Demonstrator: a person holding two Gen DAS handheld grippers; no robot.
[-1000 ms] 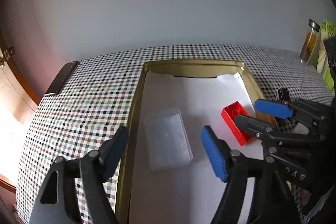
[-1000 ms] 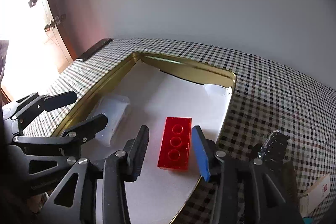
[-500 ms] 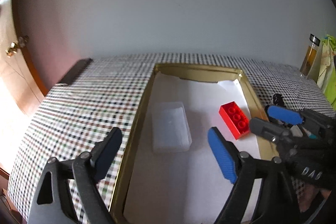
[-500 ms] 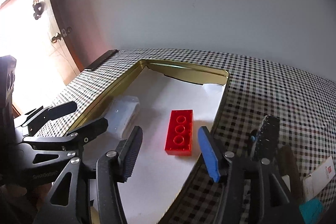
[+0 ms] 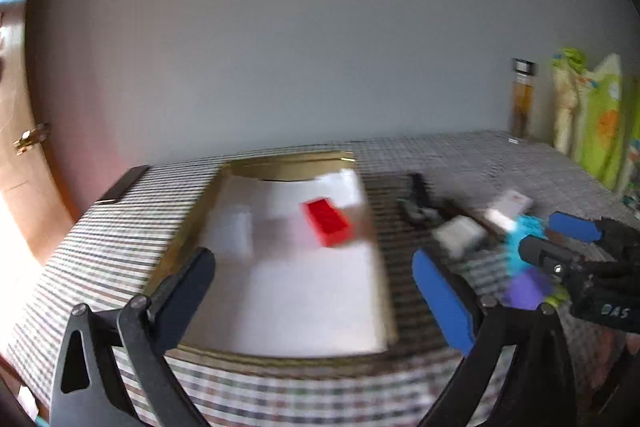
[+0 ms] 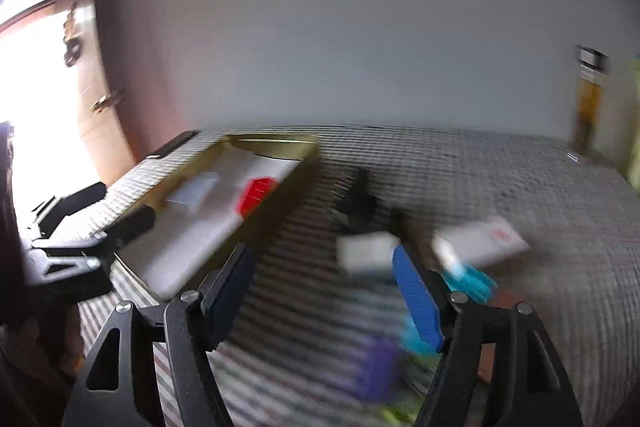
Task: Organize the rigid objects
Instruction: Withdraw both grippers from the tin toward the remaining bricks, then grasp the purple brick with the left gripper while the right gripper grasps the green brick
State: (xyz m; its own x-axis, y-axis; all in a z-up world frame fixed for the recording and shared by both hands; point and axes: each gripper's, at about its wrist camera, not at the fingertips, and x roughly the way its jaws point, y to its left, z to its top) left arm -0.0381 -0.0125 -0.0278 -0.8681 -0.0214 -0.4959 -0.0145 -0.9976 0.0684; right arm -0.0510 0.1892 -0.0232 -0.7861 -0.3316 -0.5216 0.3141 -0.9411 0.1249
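Note:
A red brick (image 5: 326, 221) and a clear plastic box (image 5: 234, 231) lie in the gold-rimmed tray (image 5: 184, 239) lined with white paper. The tray (image 6: 276, 143) also shows in the right wrist view with the brick (image 6: 256, 193) inside. My left gripper (image 5: 316, 291) is open and empty above the tray's near end. My right gripper (image 6: 324, 291) is open and empty over the checked cloth, right of the tray; it shows at the right of the left wrist view (image 5: 556, 239). Both views are blurred.
Right of the tray lie a black object (image 6: 360, 199), a white block (image 6: 366, 251), a white card box (image 6: 488, 239), a cyan piece (image 6: 472, 281) and a purple piece (image 6: 376, 367). A glass bottle (image 5: 522, 99) and green cloth (image 5: 600, 123) stand at the far right.
Both grippers have pulled back from the tray and swung right. The red brick stays in the tray. The loose objects right of the tray have come into view.

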